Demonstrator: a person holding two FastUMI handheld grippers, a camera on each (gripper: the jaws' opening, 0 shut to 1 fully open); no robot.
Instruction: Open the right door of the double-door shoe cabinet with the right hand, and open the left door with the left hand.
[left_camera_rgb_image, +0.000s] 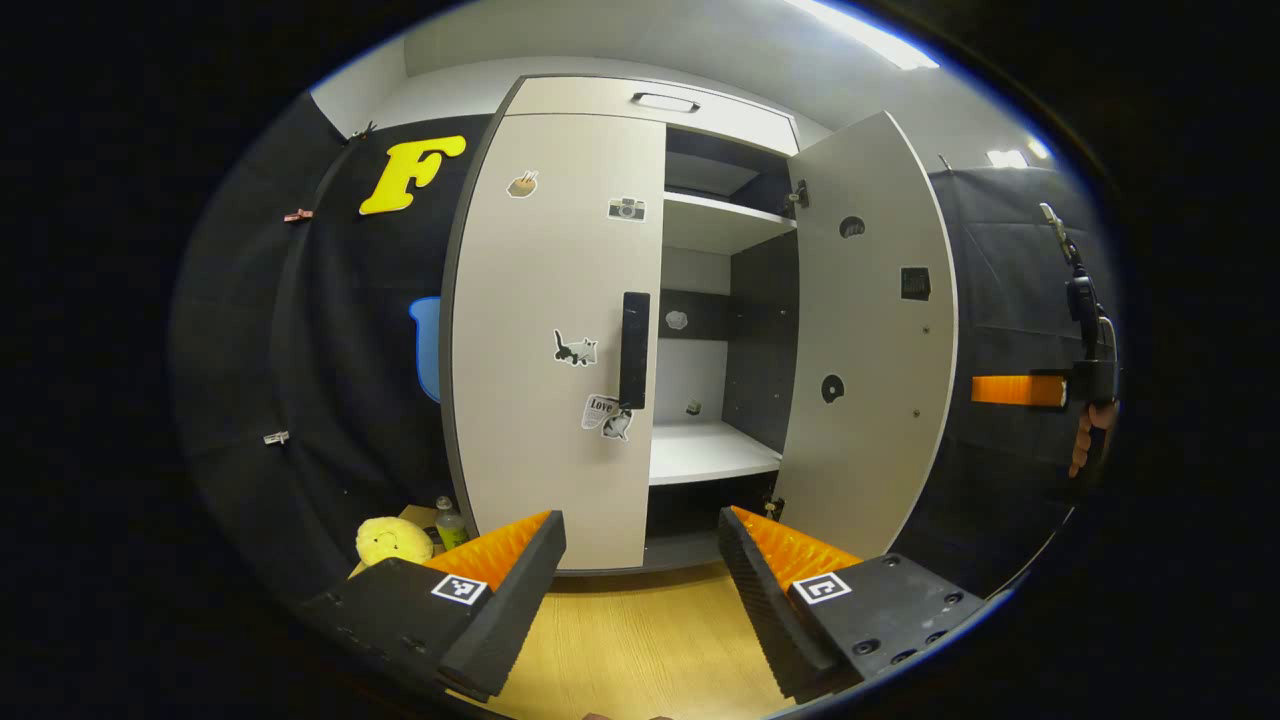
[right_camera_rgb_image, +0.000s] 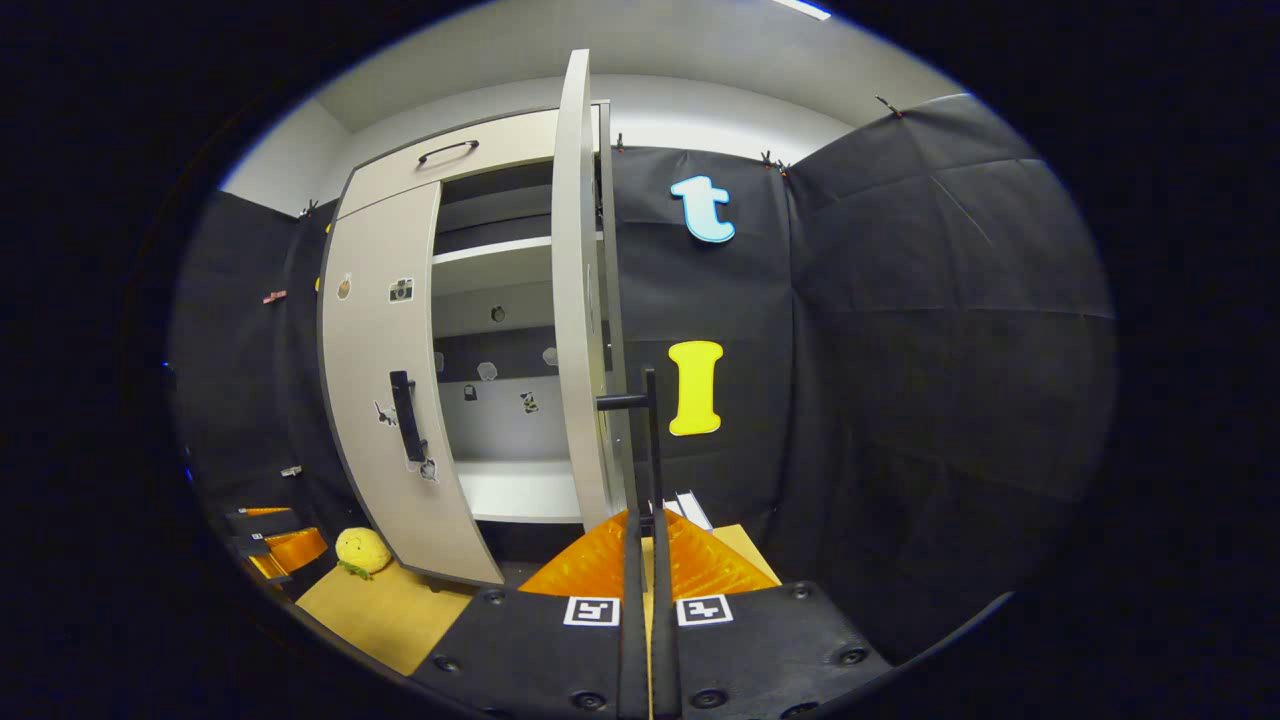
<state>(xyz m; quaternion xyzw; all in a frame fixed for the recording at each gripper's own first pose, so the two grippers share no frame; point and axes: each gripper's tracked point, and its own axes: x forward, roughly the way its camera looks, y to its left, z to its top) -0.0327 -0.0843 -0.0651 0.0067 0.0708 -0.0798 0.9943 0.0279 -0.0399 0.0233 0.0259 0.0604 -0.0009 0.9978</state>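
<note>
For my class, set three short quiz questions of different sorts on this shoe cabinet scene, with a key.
1. True or false: the right door of the cabinet stands open while the left door is closed.
2. Multiple choice: the right tongs are (a) open and away from the door, (b) closed on the right door's handle, (c) holding the yellow plush toy.
3. Fill in: the left tongs are ____, with the left door's black handle ahead of them and not yet gripped.

Key: 1 true; 2 b; 3 open.
</note>
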